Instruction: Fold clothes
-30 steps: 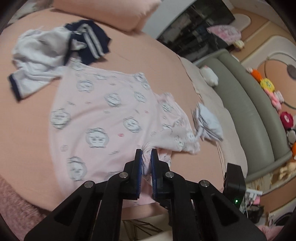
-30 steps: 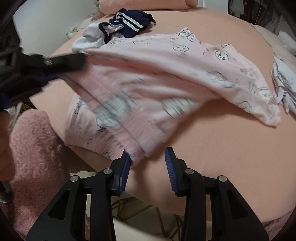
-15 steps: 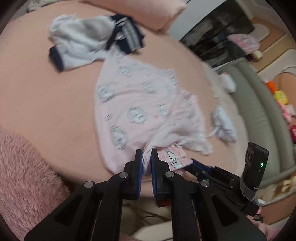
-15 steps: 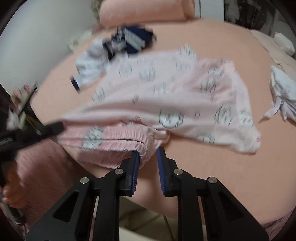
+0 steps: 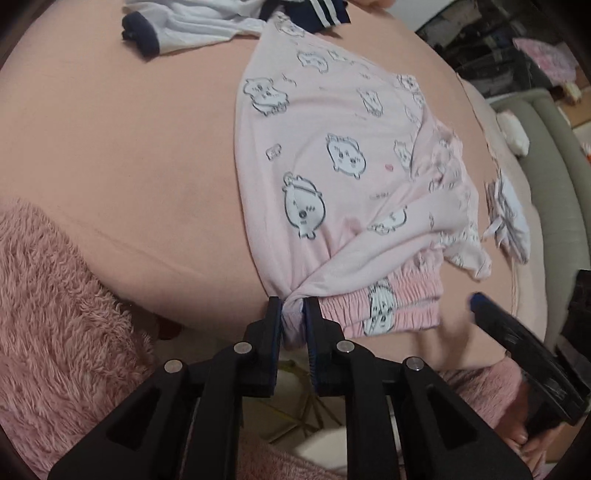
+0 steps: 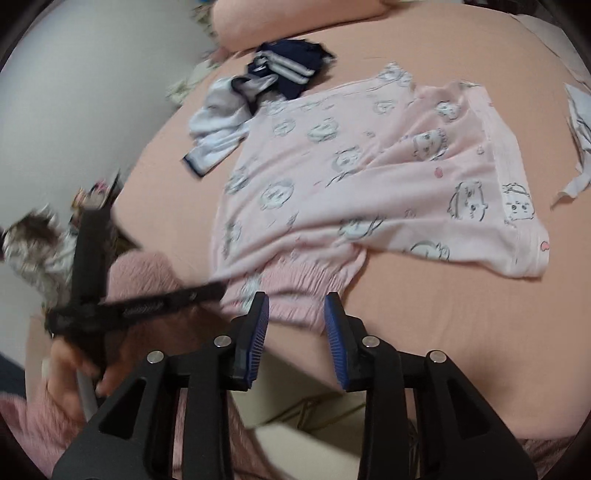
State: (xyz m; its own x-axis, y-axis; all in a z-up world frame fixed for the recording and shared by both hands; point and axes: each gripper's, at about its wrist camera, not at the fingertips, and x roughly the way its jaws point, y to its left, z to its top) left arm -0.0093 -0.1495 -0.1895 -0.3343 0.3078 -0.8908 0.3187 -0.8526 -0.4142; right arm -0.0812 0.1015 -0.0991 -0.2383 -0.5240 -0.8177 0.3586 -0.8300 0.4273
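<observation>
In the left wrist view, the left gripper (image 5: 292,320) is pinching a gathered corner of the pink printed pyjama bottoms (image 5: 332,155) at the near edge of the peach bed (image 5: 122,155); its jaws are easing apart, yet the bunched cloth is filling the narrow gap and the pads are pressing it. The garment is lying across the bed, one layer doubled over the shirred waistband (image 5: 406,299), with a navy-and-white top (image 5: 207,26) just beyond its far end and the right gripper (image 5: 476,299) blurring in beside the waistband. In the right wrist view, the right gripper (image 6: 296,321) is hanging just off the waistband (image 6: 306,280), fingers parting, nothing between them. The first fold seems to be settling, judging by the layers. Next, the left probably needs to let go and both grippers to retake an edge for a second fold.
</observation>
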